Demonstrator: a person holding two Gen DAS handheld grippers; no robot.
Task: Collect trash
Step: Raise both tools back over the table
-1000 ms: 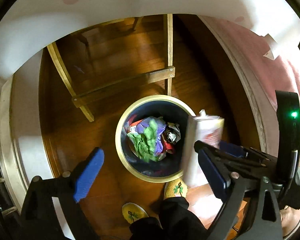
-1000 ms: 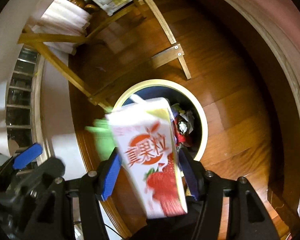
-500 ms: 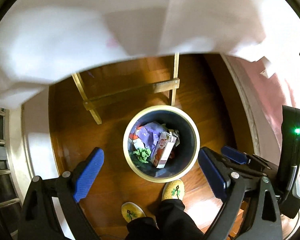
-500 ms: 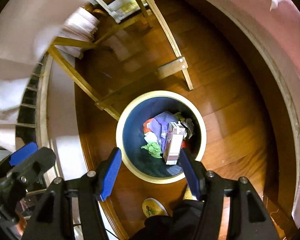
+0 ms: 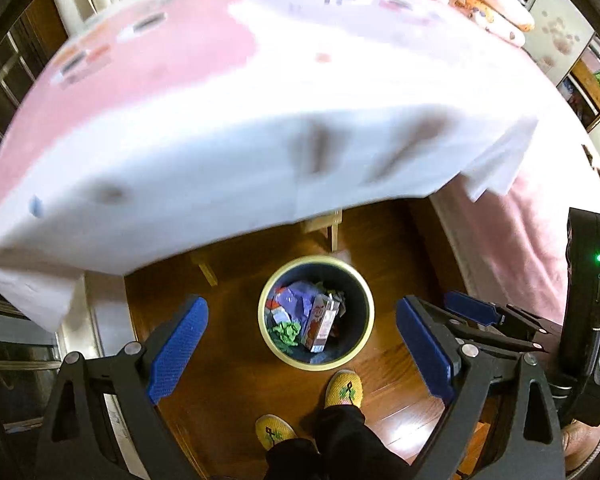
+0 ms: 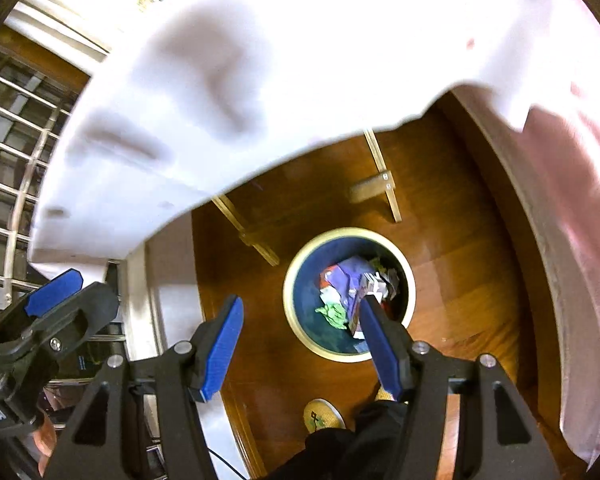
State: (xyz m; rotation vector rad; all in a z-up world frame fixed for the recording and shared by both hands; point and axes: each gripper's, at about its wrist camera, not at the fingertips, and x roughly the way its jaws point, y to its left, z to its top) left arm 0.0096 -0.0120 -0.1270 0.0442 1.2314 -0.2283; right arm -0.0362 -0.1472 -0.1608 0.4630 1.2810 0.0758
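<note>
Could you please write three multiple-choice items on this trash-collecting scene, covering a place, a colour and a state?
1. Where is the juice carton?
A. on the tablecloth
B. inside the bin
C. on the floor beside the bin

2. What colour are the pads on the gripper fingers?
A. blue
B. red
C. white

3. What state is the right gripper in?
A. shut on the carton
B. shut on nothing
C. open, holding nothing

Key:
1 B: the carton lies among the crumpled wrappers within the cream rim of the bin.
2 A: blue pads show on the fingers in both wrist views.
3 C: its jaws stand wide apart above the wooden floor with nothing between them; the left gripper is likewise open.
</note>
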